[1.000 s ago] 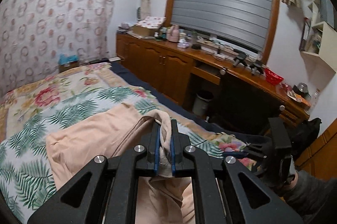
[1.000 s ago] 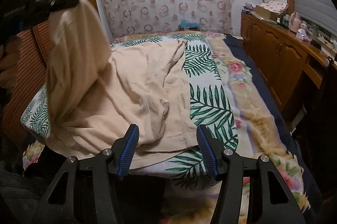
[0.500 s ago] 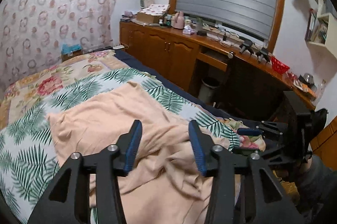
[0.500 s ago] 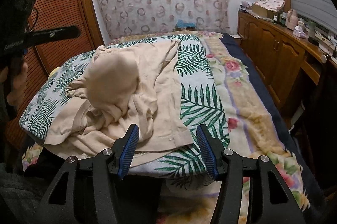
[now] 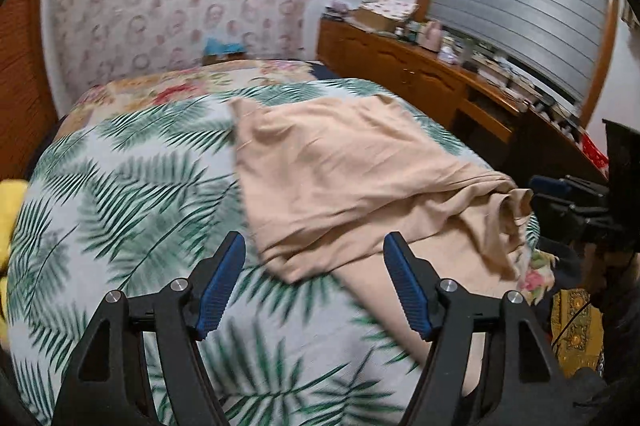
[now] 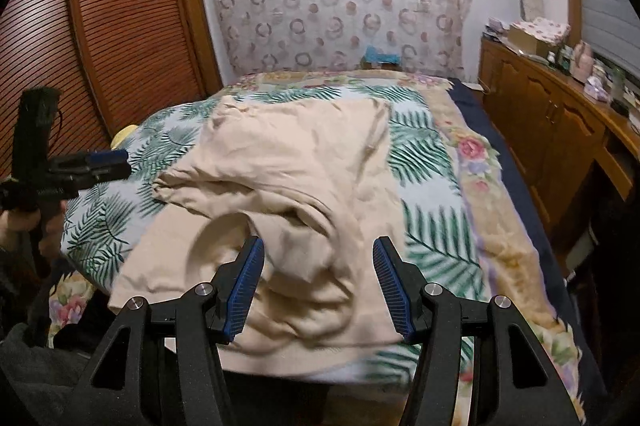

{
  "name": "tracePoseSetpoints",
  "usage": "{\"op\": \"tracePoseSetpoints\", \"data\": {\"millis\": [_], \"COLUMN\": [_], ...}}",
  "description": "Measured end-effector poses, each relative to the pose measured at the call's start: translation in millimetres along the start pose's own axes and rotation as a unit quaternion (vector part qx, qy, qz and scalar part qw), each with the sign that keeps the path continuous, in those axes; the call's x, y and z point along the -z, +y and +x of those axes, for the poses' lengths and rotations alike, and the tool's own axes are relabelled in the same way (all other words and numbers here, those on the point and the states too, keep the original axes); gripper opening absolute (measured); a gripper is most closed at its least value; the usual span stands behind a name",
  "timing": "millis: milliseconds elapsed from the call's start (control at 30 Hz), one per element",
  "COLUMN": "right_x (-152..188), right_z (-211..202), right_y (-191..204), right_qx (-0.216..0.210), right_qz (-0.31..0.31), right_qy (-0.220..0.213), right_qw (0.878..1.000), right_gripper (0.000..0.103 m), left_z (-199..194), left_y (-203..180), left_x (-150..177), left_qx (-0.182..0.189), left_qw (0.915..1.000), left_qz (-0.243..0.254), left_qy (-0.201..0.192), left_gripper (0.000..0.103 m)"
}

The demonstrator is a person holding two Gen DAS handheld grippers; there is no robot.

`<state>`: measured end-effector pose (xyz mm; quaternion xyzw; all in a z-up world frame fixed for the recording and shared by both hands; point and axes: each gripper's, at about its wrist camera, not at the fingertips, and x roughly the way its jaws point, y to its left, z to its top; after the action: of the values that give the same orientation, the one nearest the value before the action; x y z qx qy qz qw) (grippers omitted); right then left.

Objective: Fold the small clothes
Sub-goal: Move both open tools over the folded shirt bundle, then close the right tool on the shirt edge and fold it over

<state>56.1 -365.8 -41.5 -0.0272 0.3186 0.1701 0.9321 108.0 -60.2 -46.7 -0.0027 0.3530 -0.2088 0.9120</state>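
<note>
Peach shirt point(image 6: 296, 186) lies rumpled on my palm-leaf bedspread point(image 5: 132, 194), dead centre. Both my left gripper point(image 5: 314, 286) and right gripper point(image 6: 318, 286) have jaws spread, holding nothing. Wooden dresser point(image 6: 560, 130) at 3 o'clock, louvred wardrobe point(image 6: 120, 26) at 10.

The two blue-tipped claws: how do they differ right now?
The left gripper hovers over palm-leaf bedspread at the edge of the beige garment; the right gripper sits over the garment's bunched part. The left's jaws look spread slightly wider. Both are open, holding nothing.
</note>
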Motion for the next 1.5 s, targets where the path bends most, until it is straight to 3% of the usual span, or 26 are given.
{"op": "tracePoseSetpoints", "data": {"millis": [433,800,1033,1267,1500], "right_x": [-46.4,-77.7,-91.6,-84.3,-72.9], "right_z": [50.7,113.2,153.9,179.3,198.9], "right_y": [61.6,102.0,128.5,145.5,162.2], "right_qx": [-0.065,-0.112,-0.126,-0.141,-0.108], "right_qz": [-0.087,-0.139,-0.176,-0.203,-0.252], "right_qy": [0.005,0.057,0.1,0.138,0.147], "right_qw": [0.994,0.982,0.971,0.959,0.95], "right_gripper": [0.059,0.059,0.059,0.059,0.056], "left_z": [-33.1,-46.1,-52.1,-51.9,-49.0], "left_y": [32.5,48.1,58.2,64.8,63.1], "left_x": [9.5,12.5,15.7,19.9,21.5], "left_qx": [-0.044,-0.058,-0.066,-0.069,-0.065], "left_qw": [0.9981,0.9964,0.9954,0.995,0.9956], "left_qz": [-0.022,-0.032,-0.038,-0.046,-0.045], "left_qy": [-0.038,-0.053,-0.059,-0.056,-0.051], "left_gripper": [0.072,0.072,0.072,0.072,0.072]}}
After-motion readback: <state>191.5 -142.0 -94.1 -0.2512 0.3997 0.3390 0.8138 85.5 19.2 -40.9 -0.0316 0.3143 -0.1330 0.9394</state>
